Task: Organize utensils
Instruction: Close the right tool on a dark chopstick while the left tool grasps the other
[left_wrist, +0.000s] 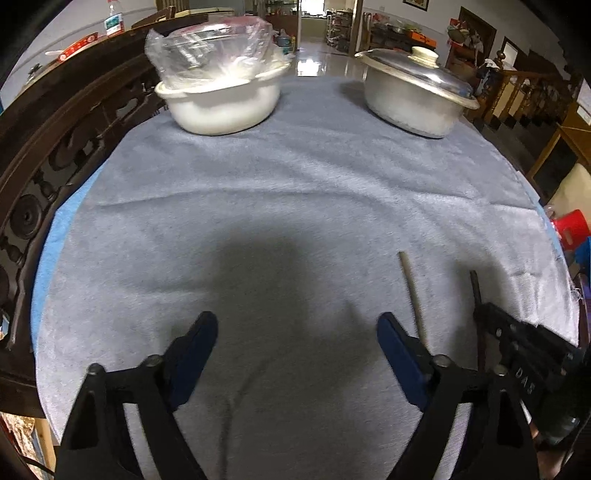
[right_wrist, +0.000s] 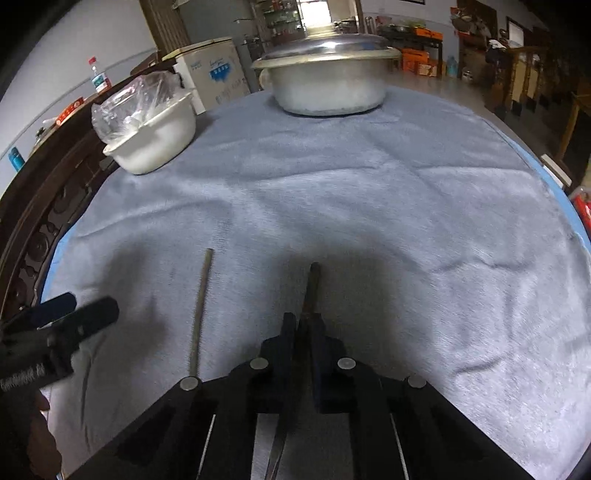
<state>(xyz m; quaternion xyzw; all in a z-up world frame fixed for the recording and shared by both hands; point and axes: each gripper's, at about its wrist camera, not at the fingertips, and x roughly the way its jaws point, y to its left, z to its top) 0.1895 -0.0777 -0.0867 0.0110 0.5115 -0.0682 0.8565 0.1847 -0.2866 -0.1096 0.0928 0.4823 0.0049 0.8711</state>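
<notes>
The right gripper (right_wrist: 303, 325) is clenched on a dark chopstick (right_wrist: 313, 284) pointing toward the metal pot (right_wrist: 328, 88). The pale chopstick (right_wrist: 201, 306) lies parallel just left, between both tools; the left gripper (left_wrist: 297, 328) gapes, empty.

Grey cloth (left_wrist: 295, 184) w/ white bowl (left_wrist: 221, 107), lidded pot (left_wrist: 413, 103), chopstick (left_wrist: 413, 295).
</notes>
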